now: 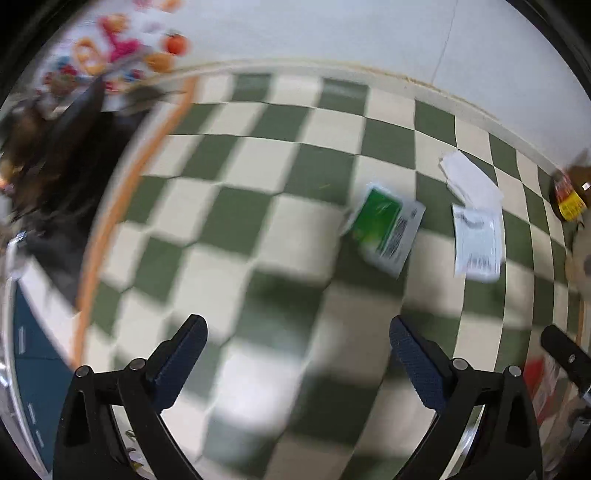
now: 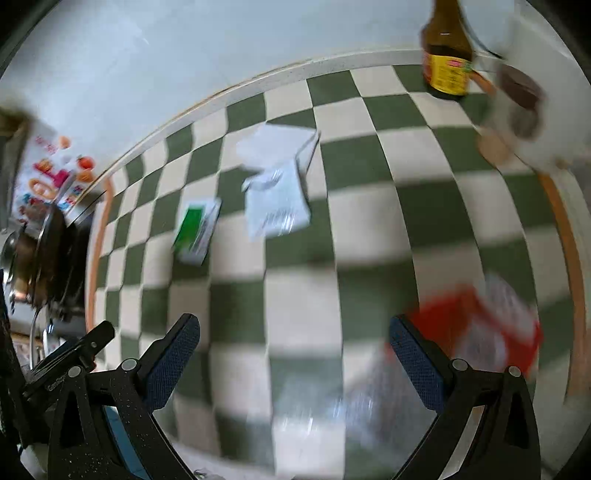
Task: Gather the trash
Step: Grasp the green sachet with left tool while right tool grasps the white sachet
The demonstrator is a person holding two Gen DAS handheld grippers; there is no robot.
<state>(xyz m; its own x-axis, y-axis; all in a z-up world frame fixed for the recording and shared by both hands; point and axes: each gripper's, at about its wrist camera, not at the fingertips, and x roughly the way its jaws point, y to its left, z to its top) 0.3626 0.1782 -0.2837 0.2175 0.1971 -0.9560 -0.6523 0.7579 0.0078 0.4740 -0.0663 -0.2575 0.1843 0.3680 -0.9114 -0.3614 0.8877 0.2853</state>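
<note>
Flat trash lies on a green and cream checked cloth [image 1: 258,206]. A green and white packet [image 1: 384,229] [image 2: 197,232], a pale printed wrapper [image 1: 476,243] [image 2: 277,206] and a white folded paper [image 1: 469,177] [image 2: 277,144] lie together. A red and white packet [image 2: 487,325], blurred, sits near the right gripper's right finger. My left gripper [image 1: 297,332] hangs open above the cloth, short of the green packet, with nothing between its fingers. Open too, the right gripper [image 2: 293,332] hovers over a blurred clear wrapper [image 2: 351,406].
A brown sauce bottle [image 2: 447,55] [image 1: 569,192] with a yellow label stands at the cloth's far edge beside a blurred cup [image 2: 517,99]. A dark pan [image 2: 48,251] [image 1: 55,155] and a colourful printed box [image 2: 48,173] crowd the left. A white wall [image 1: 332,29] backs the table.
</note>
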